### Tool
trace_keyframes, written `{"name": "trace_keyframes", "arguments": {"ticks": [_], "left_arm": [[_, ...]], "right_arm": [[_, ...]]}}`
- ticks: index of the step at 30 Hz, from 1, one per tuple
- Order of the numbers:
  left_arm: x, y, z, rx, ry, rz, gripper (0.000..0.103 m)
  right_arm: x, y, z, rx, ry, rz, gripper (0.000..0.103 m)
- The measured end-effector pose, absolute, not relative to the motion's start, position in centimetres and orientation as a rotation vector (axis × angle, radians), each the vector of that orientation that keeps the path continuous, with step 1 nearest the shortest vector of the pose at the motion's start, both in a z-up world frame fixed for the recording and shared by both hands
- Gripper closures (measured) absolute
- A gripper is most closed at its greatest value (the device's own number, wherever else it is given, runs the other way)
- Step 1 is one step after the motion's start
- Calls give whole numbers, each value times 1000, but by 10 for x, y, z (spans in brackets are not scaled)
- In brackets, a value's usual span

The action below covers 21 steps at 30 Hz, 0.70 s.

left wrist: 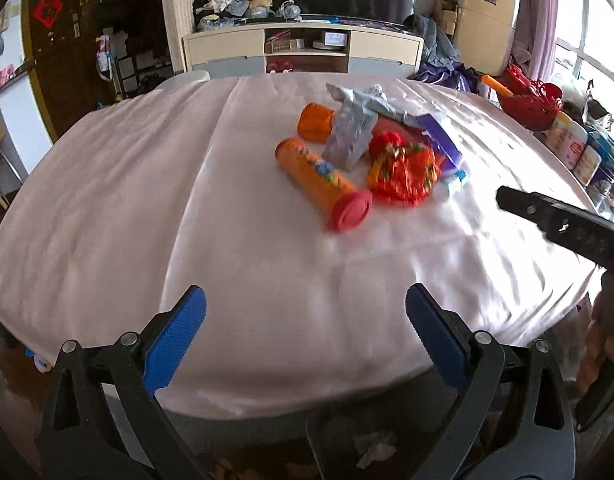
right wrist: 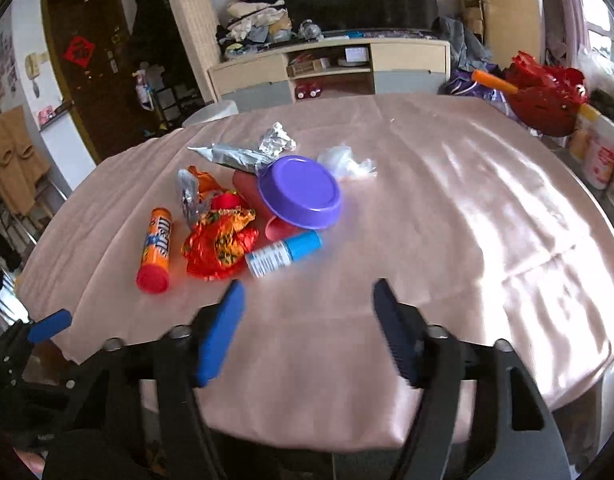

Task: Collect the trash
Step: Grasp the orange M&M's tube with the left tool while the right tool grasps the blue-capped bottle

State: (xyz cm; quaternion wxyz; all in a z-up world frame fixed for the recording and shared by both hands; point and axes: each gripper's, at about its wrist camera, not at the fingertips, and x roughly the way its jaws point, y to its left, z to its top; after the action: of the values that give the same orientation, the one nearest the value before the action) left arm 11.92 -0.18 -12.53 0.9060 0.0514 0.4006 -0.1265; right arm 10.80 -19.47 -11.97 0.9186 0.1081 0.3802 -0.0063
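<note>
Nothing is collected yet, as far as these views show: the whole heap of trash sits on the table [left wrist: 107, 208], and no bin or bag is in sight.

Your left gripper [left wrist: 305, 316] hangs over the near edge of the pink cloth, fingers spread wide, nothing between them. Your right gripper [right wrist: 307, 312] is also released and empty, its gap narrower than the left's; the heap lies just beyond its tips.

The heap, in the right wrist view:
- orange tube [right wrist: 157, 250] with a red cap, left of centre, lying apart from the rest
- crumpled red-and-gold wrapper [right wrist: 219, 244], centre
- small blue-capped bottle [right wrist: 283, 254], on its side, just right of the wrapper
- purple bowl [right wrist: 301, 192], tipped and leaning on a red thing beneath it
- silver foil packets [right wrist: 243, 156], upper part of the heap
- clear plastic scrap [right wrist: 349, 164], right of the bowl

In the left wrist view the same heap sits upper centre, the tube nearest. Motion blur softens the pile, so one or two items may be hidden under the bowl.

Every piece is left to do. The bottle and the wrapper lie nearest your right fingers.
</note>
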Motion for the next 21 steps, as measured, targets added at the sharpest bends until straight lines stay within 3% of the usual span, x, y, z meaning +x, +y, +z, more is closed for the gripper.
{"name": "trace_keyframes", "arguments": {"ticks": [21], "left_arm": [[200, -37, -143, 135, 865, -275, 9]], "right_arm": [[163, -177, -145, 200, 815, -43, 44]]}}
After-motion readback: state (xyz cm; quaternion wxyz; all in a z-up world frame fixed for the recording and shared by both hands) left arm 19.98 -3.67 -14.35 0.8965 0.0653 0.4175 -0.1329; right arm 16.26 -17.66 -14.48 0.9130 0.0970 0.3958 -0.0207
